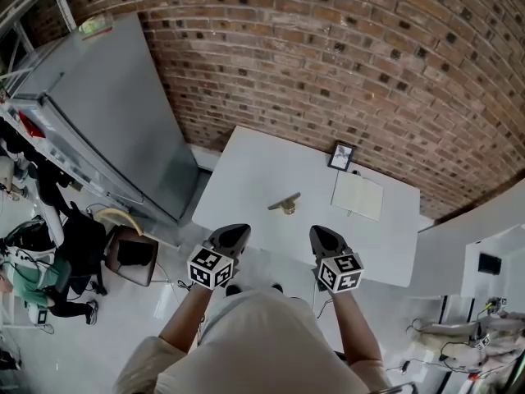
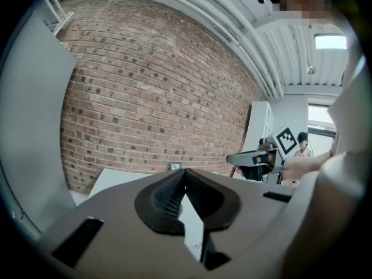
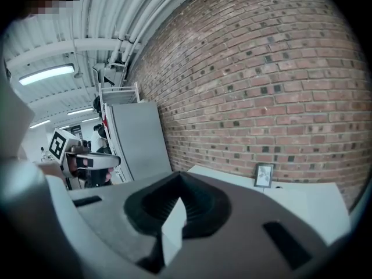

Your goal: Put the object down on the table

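A small object, a grey flat strip on a brass-coloured base [image 1: 286, 204], lies on the white table [image 1: 246, 171] near its middle. Both grippers hover at the table's near edge, well short of the object and apart from it. My left gripper [image 1: 237, 231] is shut with nothing in it; in its own view the jaws [image 2: 185, 171] meet at the tip. My right gripper [image 1: 321, 232] is shut and empty too, its jaws [image 3: 179, 176] closed at the tip. Each gripper shows in the other's view: the right gripper [image 2: 256, 157] and the left gripper [image 3: 87, 160].
A pale notebook [image 1: 358, 195] lies on the table's right part, with a small picture frame [image 1: 341, 155] behind it against the brick wall [image 1: 344, 64]. A tall grey cabinet [image 1: 107, 113] stands left of the table. A brown chair [image 1: 131, 255] and bags are on the floor below it.
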Action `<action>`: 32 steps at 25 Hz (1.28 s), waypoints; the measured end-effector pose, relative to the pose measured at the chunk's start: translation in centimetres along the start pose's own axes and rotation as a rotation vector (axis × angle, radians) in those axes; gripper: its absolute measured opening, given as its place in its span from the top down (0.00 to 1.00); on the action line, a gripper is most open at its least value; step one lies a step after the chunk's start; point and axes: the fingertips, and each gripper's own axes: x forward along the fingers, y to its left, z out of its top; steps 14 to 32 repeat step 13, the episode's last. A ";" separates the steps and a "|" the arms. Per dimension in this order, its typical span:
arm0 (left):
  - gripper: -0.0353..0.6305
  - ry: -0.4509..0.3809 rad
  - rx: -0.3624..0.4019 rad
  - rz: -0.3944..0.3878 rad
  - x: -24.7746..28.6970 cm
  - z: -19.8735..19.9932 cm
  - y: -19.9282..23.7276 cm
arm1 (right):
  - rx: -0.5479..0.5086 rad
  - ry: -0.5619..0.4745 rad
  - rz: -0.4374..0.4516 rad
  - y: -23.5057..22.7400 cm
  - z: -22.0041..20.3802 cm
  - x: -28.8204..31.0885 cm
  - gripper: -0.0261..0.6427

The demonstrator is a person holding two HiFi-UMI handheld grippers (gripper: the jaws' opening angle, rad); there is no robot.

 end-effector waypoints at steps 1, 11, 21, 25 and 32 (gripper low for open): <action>0.96 0.001 -0.002 -0.002 0.0 0.0 0.0 | 0.000 0.002 -0.004 0.0 0.0 0.0 0.96; 0.96 -0.001 -0.009 -0.018 -0.1 0.2 0.0 | 0.004 0.006 -0.023 0.2 0.1 -0.3 0.96; 0.96 -0.001 -0.008 -0.020 0.1 0.2 -0.1 | 0.005 0.005 -0.024 0.1 0.0 -0.3 0.96; 0.96 -0.001 -0.008 -0.020 0.1 0.2 -0.1 | 0.005 0.005 -0.024 0.1 0.0 -0.3 0.96; 0.96 -0.001 -0.008 -0.020 0.1 0.2 -0.1 | 0.005 0.005 -0.024 0.1 0.0 -0.3 0.96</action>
